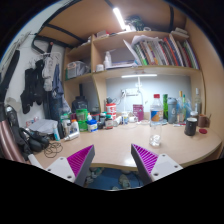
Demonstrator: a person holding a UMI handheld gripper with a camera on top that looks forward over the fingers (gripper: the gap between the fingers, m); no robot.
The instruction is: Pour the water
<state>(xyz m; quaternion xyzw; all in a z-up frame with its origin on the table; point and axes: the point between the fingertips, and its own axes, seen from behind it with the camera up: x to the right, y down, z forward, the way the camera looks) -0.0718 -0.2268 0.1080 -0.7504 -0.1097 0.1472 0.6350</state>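
Observation:
My gripper [112, 165] is open, its two magenta pads [80, 160] spread apart over the near edge of a light wooden desk [120, 140]. Nothing sits between the fingers; below them I see a blue patterned surface. A small clear glass [154, 139] stands on the desk ahead and right of the fingers. Farther right stands a dark cup [190, 126]. Along the back of the desk are several bottles, among them a clear one with an orange cap [156, 108].
The back of the desk is crowded with jars, tins and boxes [85, 118]. Shelves above hold books [165, 50] and a lit strip lamp [140, 76]. Dark tools hang on the left wall [30, 85]. Cables lie at the desk's left end [45, 148].

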